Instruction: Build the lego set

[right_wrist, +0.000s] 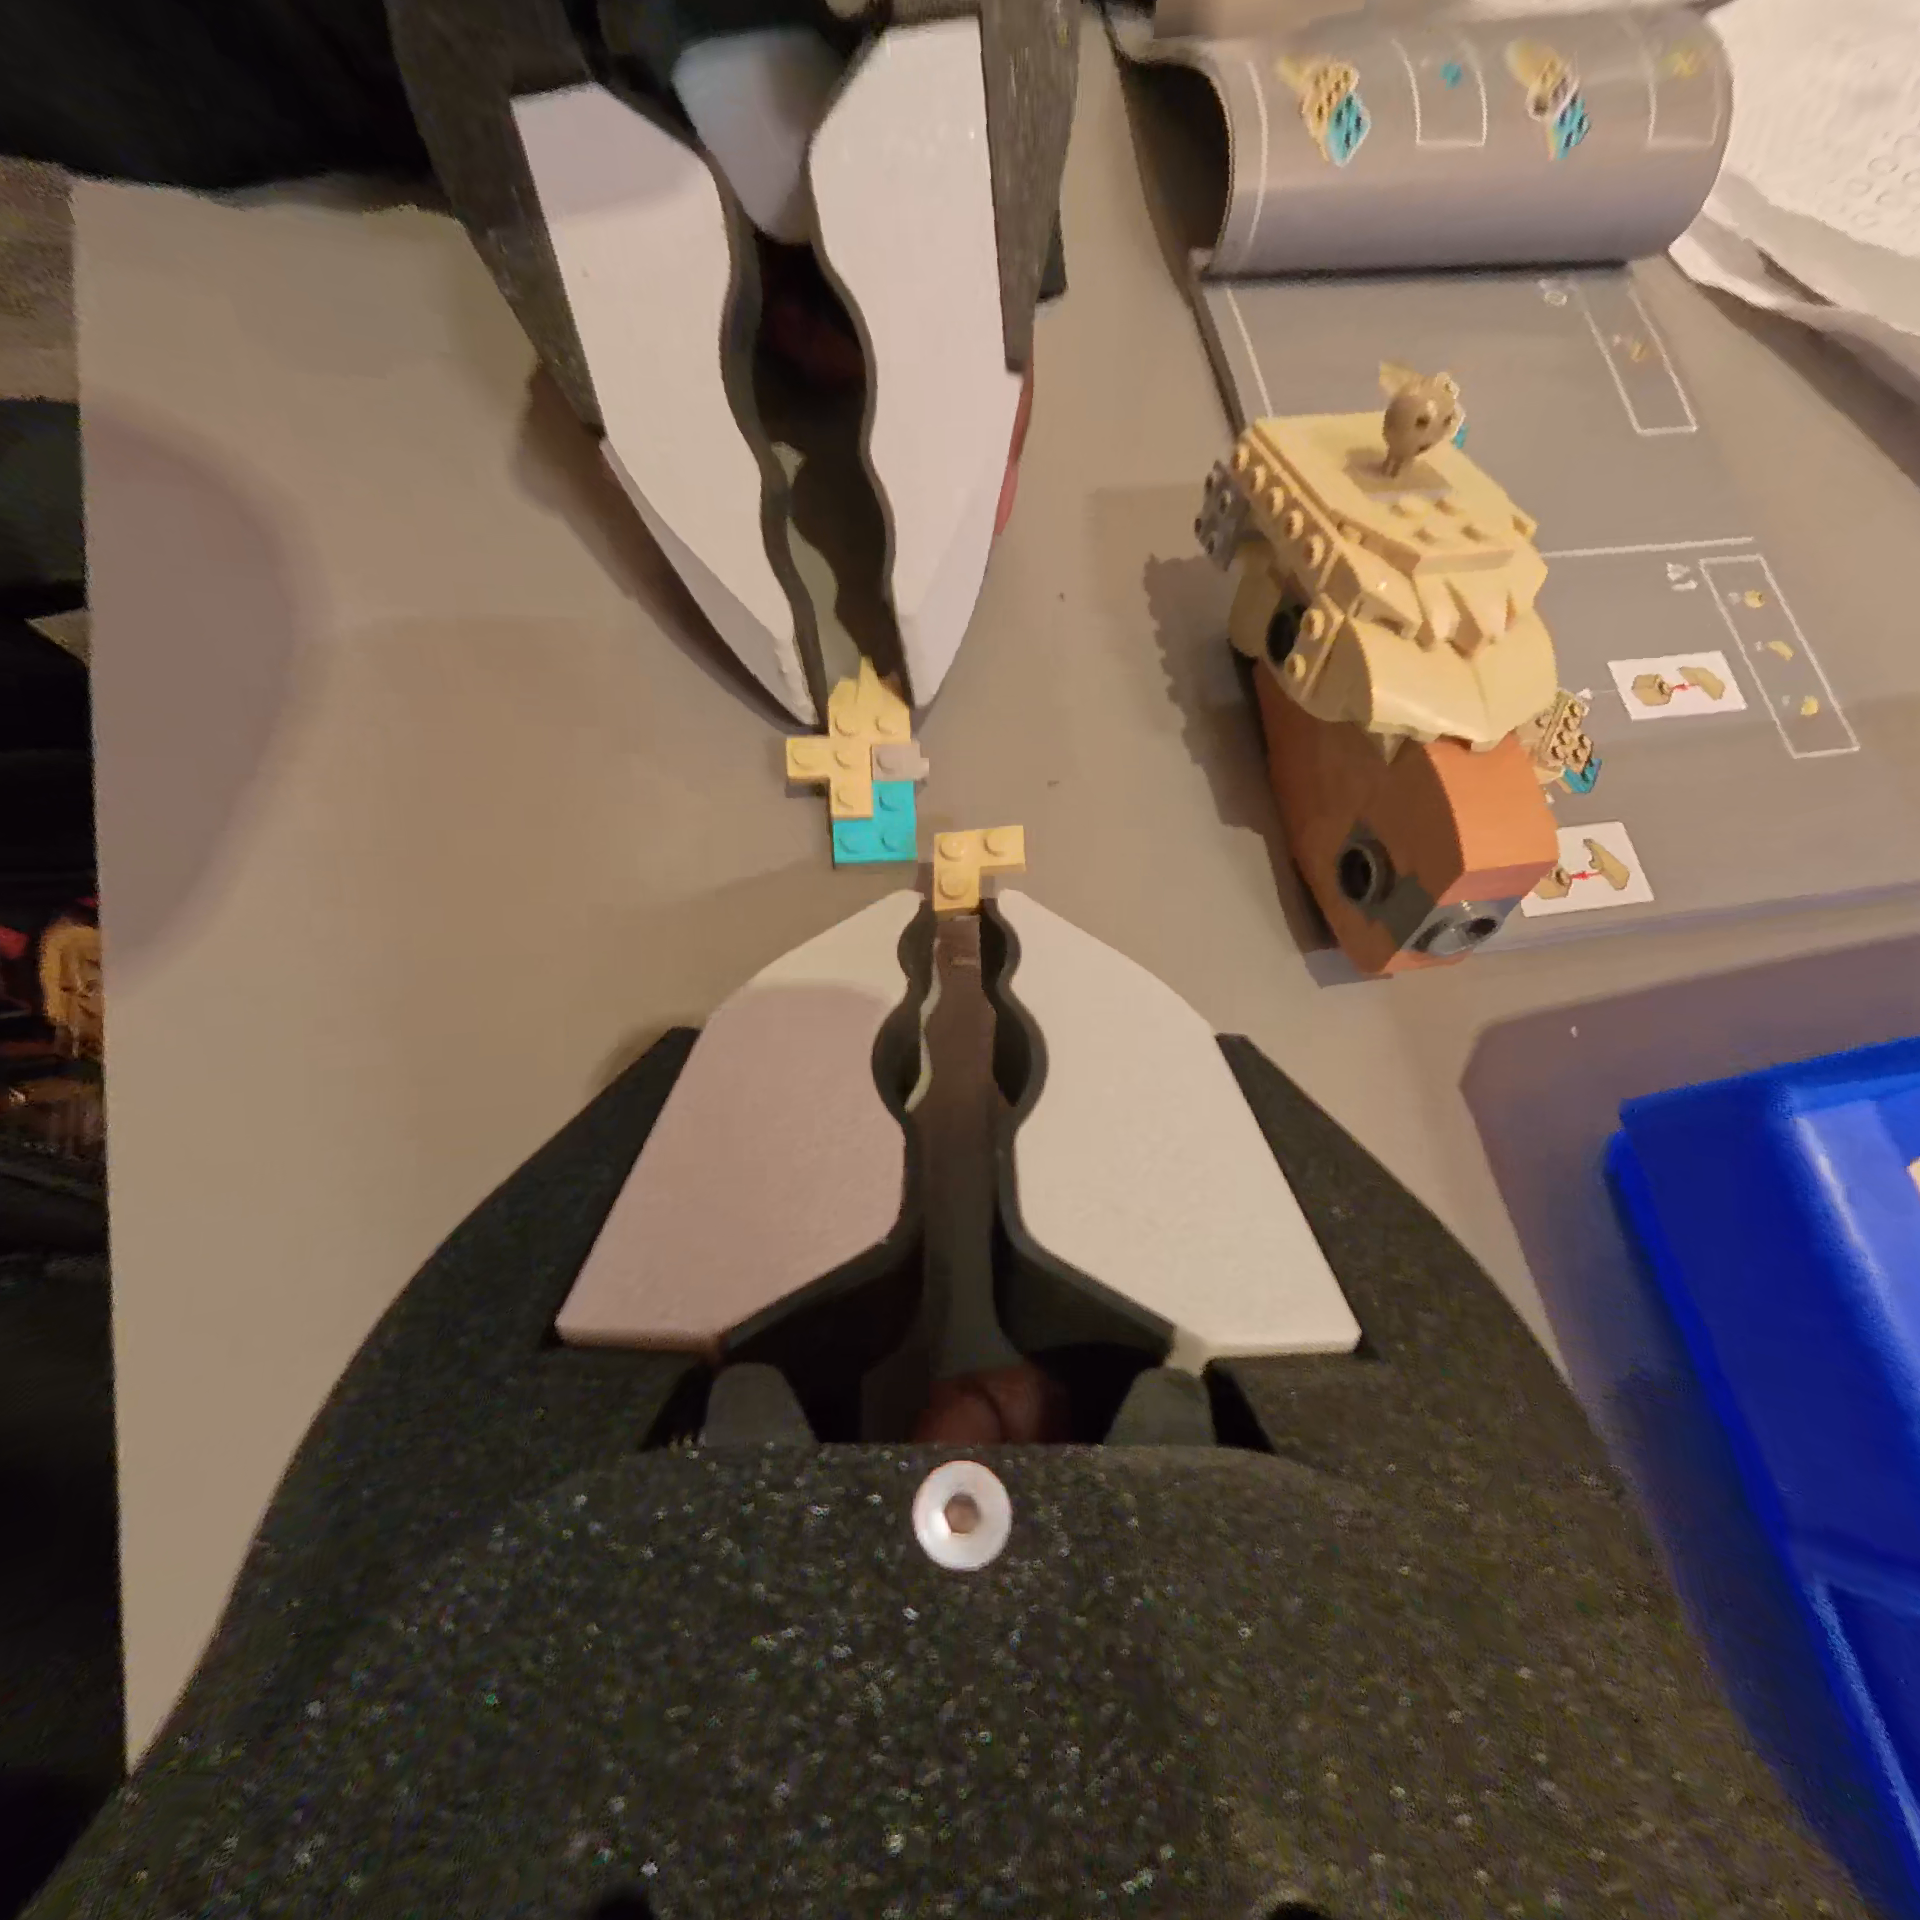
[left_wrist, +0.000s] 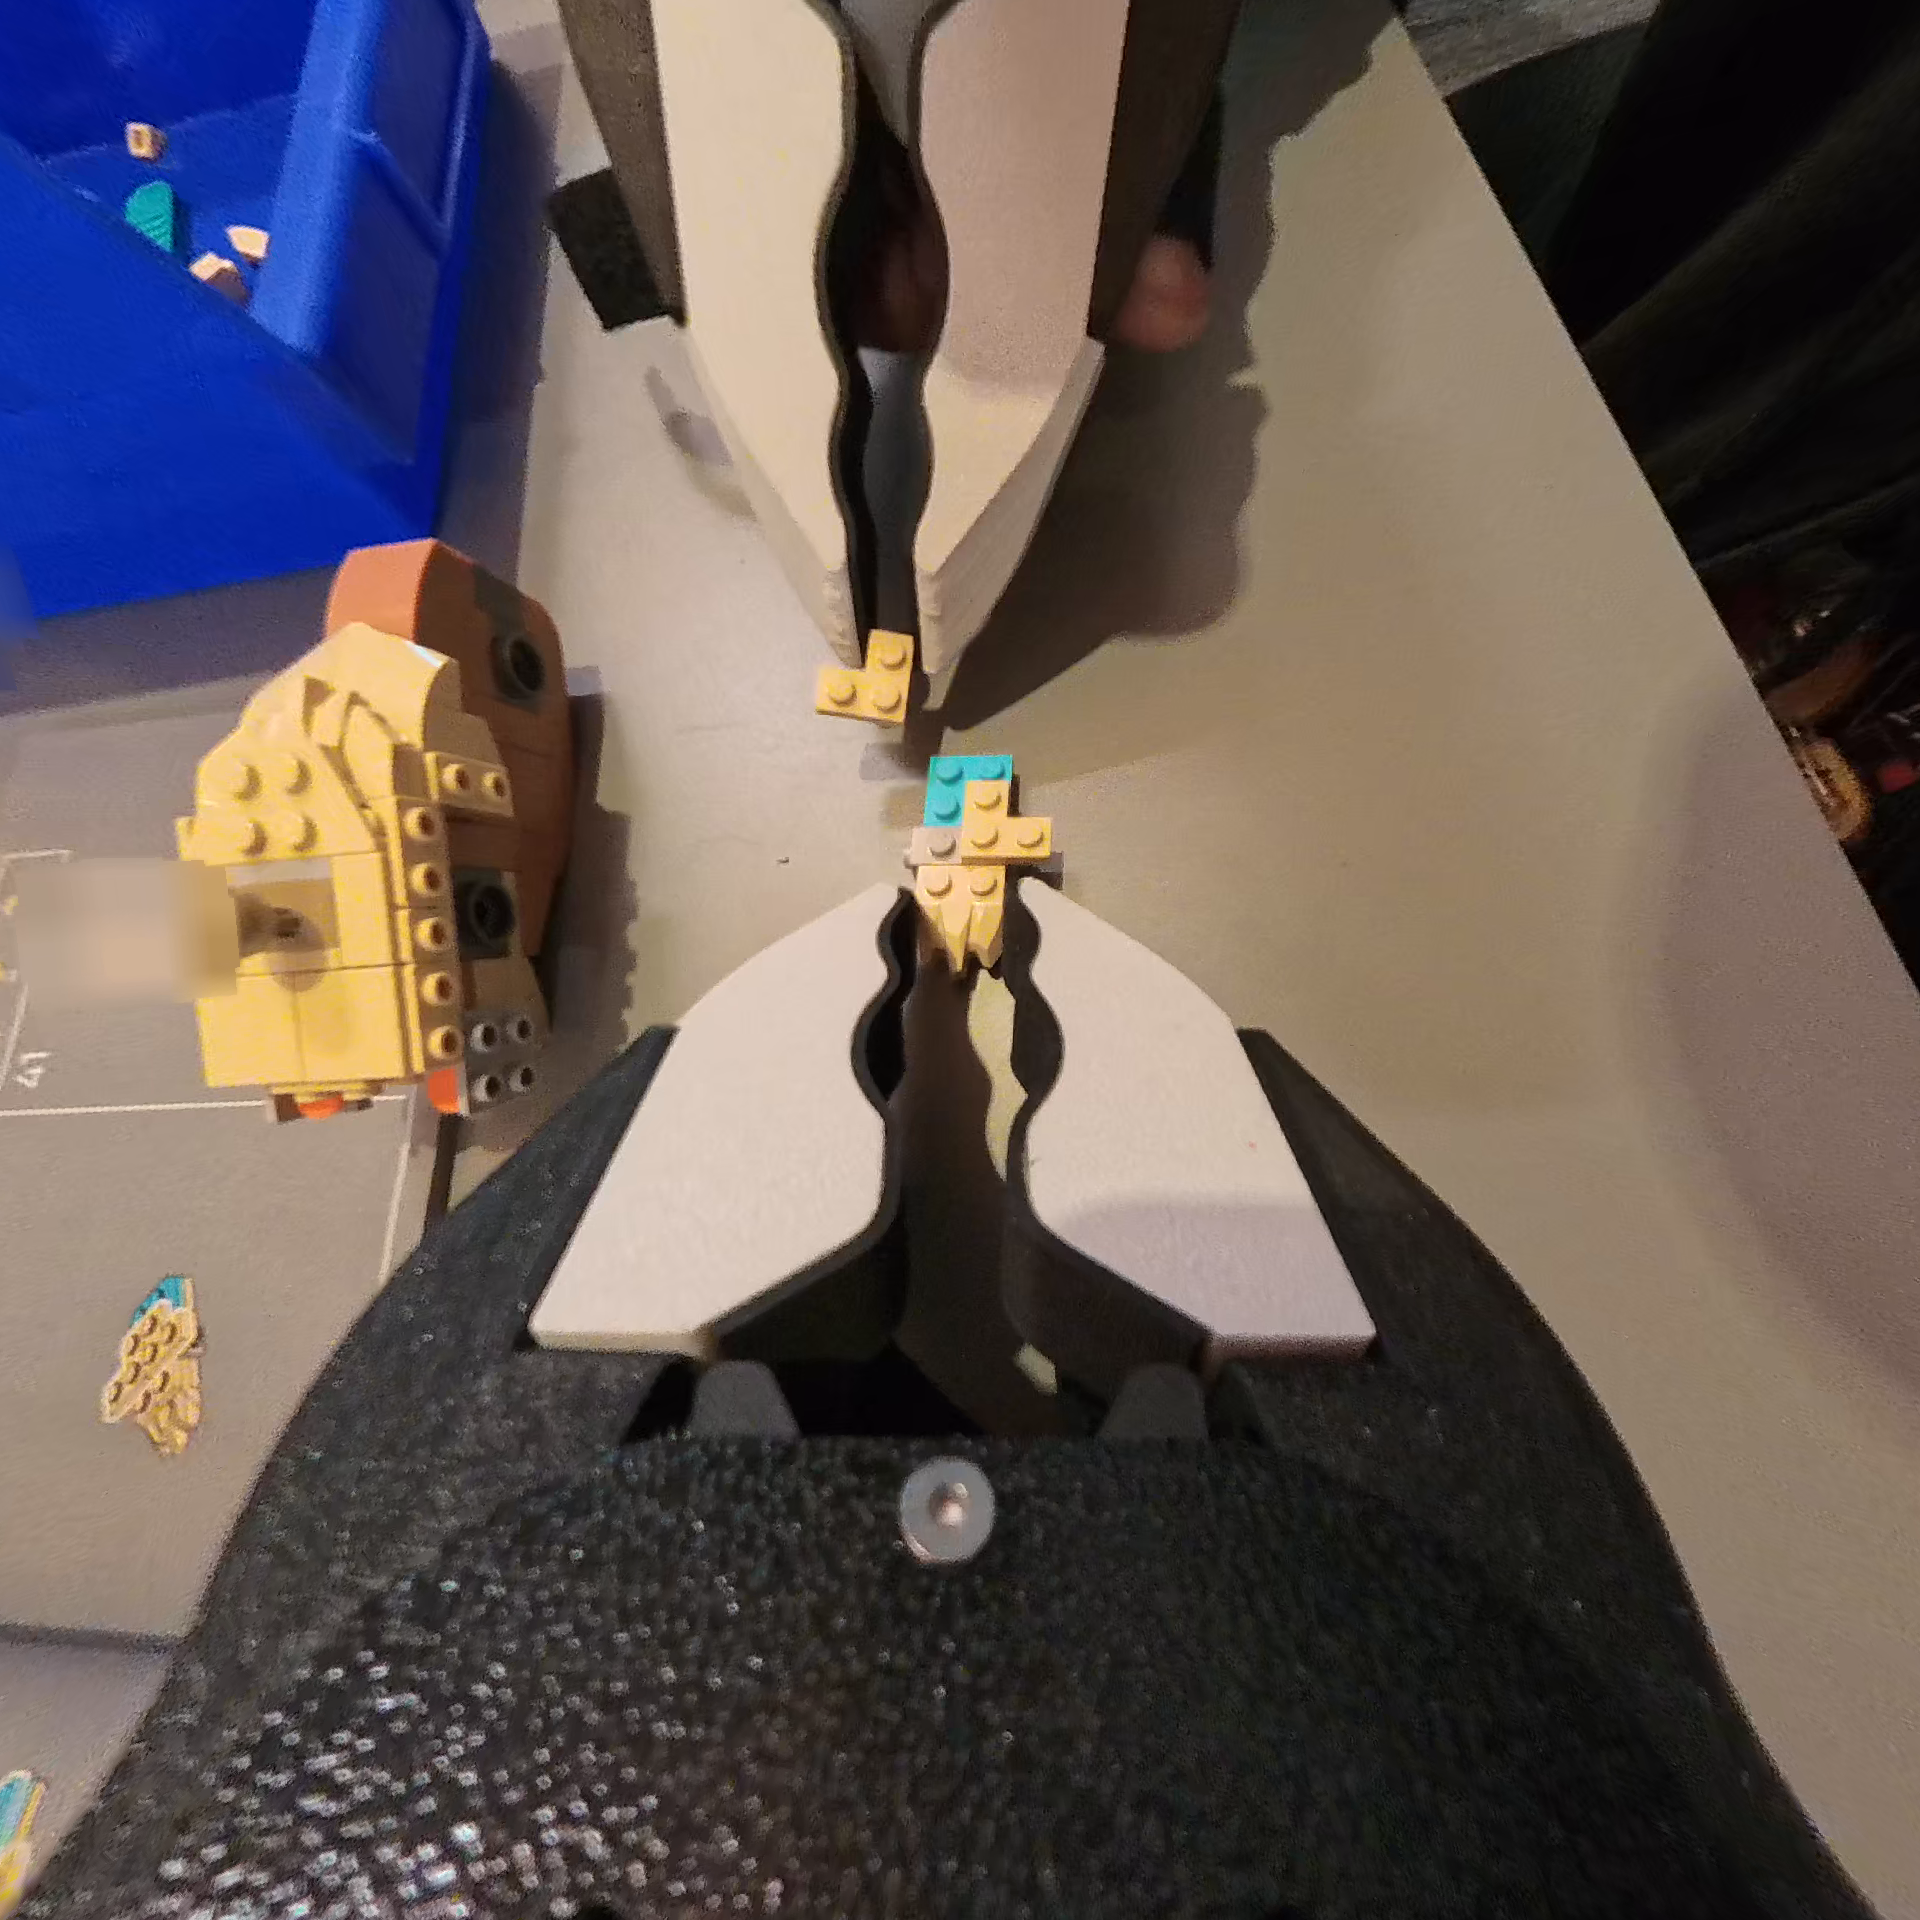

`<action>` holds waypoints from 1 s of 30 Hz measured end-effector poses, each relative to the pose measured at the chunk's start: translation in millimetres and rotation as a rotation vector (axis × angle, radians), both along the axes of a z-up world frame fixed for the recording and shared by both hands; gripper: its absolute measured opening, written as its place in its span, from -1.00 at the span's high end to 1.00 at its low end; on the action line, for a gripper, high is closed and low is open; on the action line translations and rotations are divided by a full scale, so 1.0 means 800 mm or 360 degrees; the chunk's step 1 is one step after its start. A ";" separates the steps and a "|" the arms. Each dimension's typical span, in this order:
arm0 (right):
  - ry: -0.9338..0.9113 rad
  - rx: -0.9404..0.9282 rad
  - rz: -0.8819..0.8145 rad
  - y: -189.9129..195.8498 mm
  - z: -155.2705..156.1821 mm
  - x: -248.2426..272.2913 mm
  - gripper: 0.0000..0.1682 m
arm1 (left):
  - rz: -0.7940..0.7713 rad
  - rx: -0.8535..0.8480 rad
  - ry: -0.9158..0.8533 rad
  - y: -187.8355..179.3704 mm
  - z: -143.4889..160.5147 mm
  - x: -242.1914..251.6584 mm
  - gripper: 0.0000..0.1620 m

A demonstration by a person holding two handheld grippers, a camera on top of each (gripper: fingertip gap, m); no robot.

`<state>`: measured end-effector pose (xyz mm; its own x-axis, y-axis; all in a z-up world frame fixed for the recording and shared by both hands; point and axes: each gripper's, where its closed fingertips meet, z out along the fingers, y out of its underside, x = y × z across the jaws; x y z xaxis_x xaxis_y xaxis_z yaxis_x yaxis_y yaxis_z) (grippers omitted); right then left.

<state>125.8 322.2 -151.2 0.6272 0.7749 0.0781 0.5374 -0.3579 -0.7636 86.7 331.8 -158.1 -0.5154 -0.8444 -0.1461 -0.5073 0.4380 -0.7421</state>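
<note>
Because the two pieces must be mated stud to socket, I hold them tip to tip above the grey table (left_wrist: 1299, 727): my left gripper (left_wrist: 961, 914) is closed on the clawed end of a small tan-and-teal sub-assembly (left_wrist: 982, 831), leaving its studded face clear ahead of the fingers, while my right gripper (right_wrist: 961, 909) is pinched on one leg of a tan L-shaped corner plate (right_wrist: 975, 857), the other leg jutting free. The two parts lie just beside each other, not yet touching; I judge the next move to be a careful alignment and press. The partly built tan-and-brown model (left_wrist: 384, 862) stands to the left of my left tool, on the instruction booklet (right_wrist: 1714, 727). The left wrist view alone shows loose parts inside the blue parts bin (left_wrist: 208, 343); the right wrist view alone shows the booklet's curled upper page and the ball-topped peg on the model.
</note>
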 end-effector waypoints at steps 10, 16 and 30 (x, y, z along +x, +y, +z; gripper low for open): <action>-0.0149 0.0141 0.0015 -0.002 -0.002 -0.004 0.81 | 0.0377 -0.0019 0.0020 0.005 -0.001 -0.003 0.81; -0.0298 0.0404 0.0176 -0.004 0.003 -0.028 0.78 | 0.0632 -0.0068 0.0050 0.007 -0.002 -0.003 0.82; -0.0443 0.0390 0.0328 0.009 -0.005 -0.048 0.83 | 0.0723 -0.0113 0.0075 0.008 -0.004 -0.003 0.82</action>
